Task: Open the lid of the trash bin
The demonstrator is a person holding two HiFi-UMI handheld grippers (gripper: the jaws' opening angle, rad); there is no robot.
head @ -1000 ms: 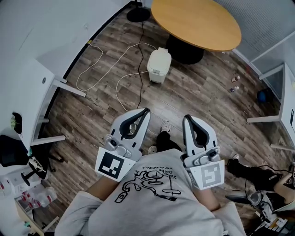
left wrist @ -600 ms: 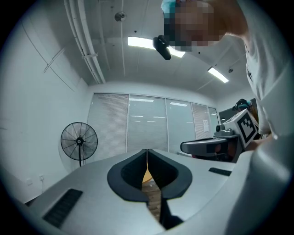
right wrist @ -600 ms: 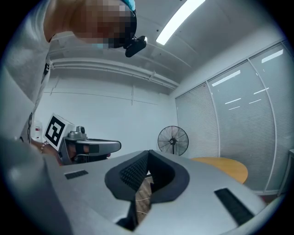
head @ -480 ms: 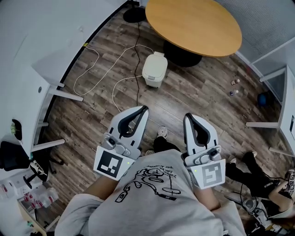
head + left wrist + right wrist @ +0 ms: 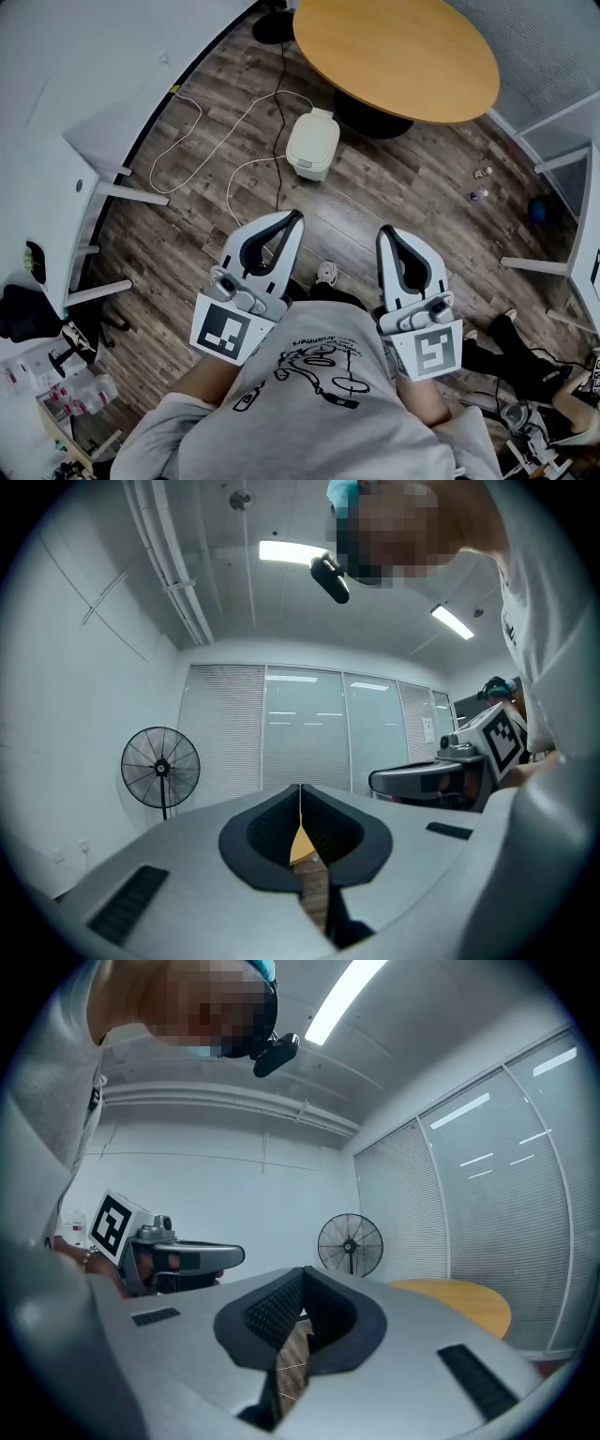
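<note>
Floor survey, head view: the trash bin (image 5: 312,143) stands on the wood floor (image 5: 403,192) at 12 o'clock from both grippers and well apart from them, its lid down. The round table (image 5: 394,54) overhangs the ground at the bin's 1 o'clock, and its dark base (image 5: 373,114) sits just beside the bin. A white cable (image 5: 234,127) loops across the boards at the bin's 9 to 10 o'clock; a black cable (image 5: 278,131) runs down the bin's left side. The white desk (image 5: 56,141) bounds the room at 9 o'clock. The strip of floor between the person's shoe (image 5: 326,273) and the bin is bare boards.

Left gripper (image 5: 296,217): held level at chest height, pointing to 12 o'clock, jaw tips meeting, nothing between them. Right gripper (image 5: 383,231): alongside at 3 o'clock of the left, parallel, jaw tips likewise together and empty. Neither touches the bin
</note>
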